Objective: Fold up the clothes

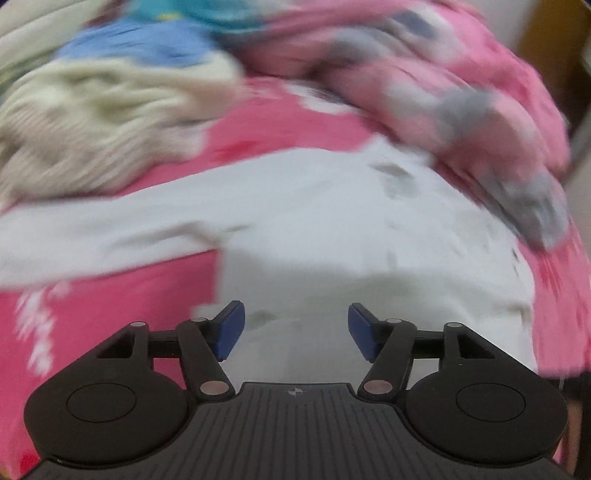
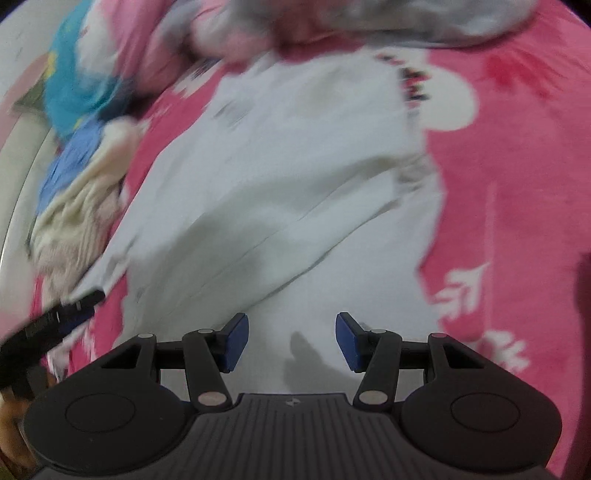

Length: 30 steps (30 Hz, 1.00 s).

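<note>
The white garment (image 1: 295, 229) lay spread flat on the pink patterned blanket (image 1: 110, 314), directly below and ahead of both grippers. The left gripper (image 1: 295, 330) and the right gripper (image 2: 291, 341) each stood partly open, nothing between the pads. In the right wrist view, the garment's long axis ran diagonally from lower left to upper right.

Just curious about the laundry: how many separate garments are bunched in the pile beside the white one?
3, perhaps more hidden: a cream knit nearest the white garment, a blue piece behind it, and a turquoise one farthest back.
</note>
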{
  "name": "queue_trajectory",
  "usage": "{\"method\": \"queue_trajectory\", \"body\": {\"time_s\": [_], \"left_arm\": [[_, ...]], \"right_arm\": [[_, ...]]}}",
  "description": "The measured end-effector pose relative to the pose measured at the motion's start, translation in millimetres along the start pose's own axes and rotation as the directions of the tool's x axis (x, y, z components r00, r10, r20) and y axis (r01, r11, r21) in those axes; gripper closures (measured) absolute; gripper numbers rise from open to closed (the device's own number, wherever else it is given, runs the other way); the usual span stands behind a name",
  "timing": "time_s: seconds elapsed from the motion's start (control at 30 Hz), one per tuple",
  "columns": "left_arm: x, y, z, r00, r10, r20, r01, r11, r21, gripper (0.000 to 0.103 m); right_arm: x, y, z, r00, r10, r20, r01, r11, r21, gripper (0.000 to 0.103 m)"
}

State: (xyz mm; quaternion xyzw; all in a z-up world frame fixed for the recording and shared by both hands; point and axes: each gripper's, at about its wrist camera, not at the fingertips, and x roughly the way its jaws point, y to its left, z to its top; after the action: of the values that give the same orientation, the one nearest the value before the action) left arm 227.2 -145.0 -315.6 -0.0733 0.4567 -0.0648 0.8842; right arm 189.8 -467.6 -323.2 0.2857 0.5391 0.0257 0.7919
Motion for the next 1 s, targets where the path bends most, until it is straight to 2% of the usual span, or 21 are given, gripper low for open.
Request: {"method": "queue_trajectory", "body": {"time_s": [0.07, 0.13, 0.2, 0.27, 0.3, 0.33, 0.37, 0.43, 0.5, 0.57, 0.63, 0.7, 0.83, 0.93, 1.0], "left_arm": [[14, -24, 2, 0.999, -0.028, -0.032, 0.031, 0.993, 0.115, 0.04], [27, -53, 2, 0.999, -0.028, -0.031, 0.035, 0.963, 0.268, 0.04], [38, -80, 1, 0.999, -0.038, -0.019, 0.043, 0.908, 0.417, 0.04], [51, -106, 0, 0.999, -0.045, -0.011, 0.044, 0.837, 0.545, 0.04], [57, -117, 1, 0.999, -0.054, -0.005, 0.047, 0.807, 0.589, 0.04], [61, -125, 4, 0.998, -0.064, -0.004, 0.053, 0.792, 0.608, 0.04], [67, -131, 10, 0.997, -0.078, -0.012, 0.069, 0.792, 0.607, 0.04], [80, -140, 30, 0.992, -0.12, -0.049, 0.127, 0.822, 0.556, 0.04], [94, -142, 52, 0.982, -0.162, -0.093, 0.187, 0.873, 0.45, 0.04], [111, -145, 72, 0.968, -0.204, -0.145, 0.242, 0.907, 0.345, 0.04], [130, -156, 86, 0.956, -0.228, -0.186, 0.276, 0.913, 0.301, 0.04], [148, -167, 99, 0.942, -0.252, -0.222, 0.307, 0.915, 0.261, 0.04], [171, -205, 112, 0.924, -0.288, -0.251, 0.356, 0.886, 0.297, 0.04], [186, -230, 116, 0.908, -0.309, -0.281, 0.39, 0.869, 0.305, 0.04], [197, -244, 118, 0.902, -0.305, -0.305, 0.396, 0.865, 0.306, 0.041]], "right_arm": [[-2, -15, 9, 1.0, 0.001, 0.027, -0.002, 0.998, 0.056, 0.048], [-3, -27, 18, 0.999, -0.004, 0.053, -0.001, 0.996, 0.094, 0.048], [-4, -37, 25, 0.997, 0.0, 0.073, -0.008, 0.994, 0.112, 0.048], [-5, -48, 33, 0.996, 0.013, 0.089, -0.026, 0.99, 0.14, 0.048], [-5, -53, 37, 0.995, 0.026, 0.096, -0.041, 0.986, 0.161, 0.048], [-5, -58, 41, 0.994, 0.039, 0.104, -0.057, 0.982, 0.182, 0.048], [-4, -63, 45, 0.992, 0.054, 0.113, -0.077, 0.975, 0.209, 0.048], [-1, -74, 50, 0.987, 0.092, 0.132, -0.127, 0.95, 0.286, 0.048], [3, -86, 54, 0.979, 0.133, 0.153, -0.182, 0.909, 0.374, 0.048], [8, -99, 55, 0.971, 0.163, 0.177, -0.229, 0.856, 0.464, 0.048], [14, -113, 56, 0.966, 0.171, 0.194, -0.251, 0.799, 0.547, 0.048], [16, -123, 57, 0.968, 0.153, 0.199, -0.242, 0.781, 0.576, 0.048], [10, -123, 68, 0.972, 0.086, 0.22, -0.176, 0.883, 0.435, 0.048], [9, -116, 77, 0.976, 0.059, 0.208, -0.111, 0.963, 0.247, 0.048], [12, -109, 79, 0.982, 0.051, 0.181, -0.072, 0.991, 0.111, 0.048]]}}
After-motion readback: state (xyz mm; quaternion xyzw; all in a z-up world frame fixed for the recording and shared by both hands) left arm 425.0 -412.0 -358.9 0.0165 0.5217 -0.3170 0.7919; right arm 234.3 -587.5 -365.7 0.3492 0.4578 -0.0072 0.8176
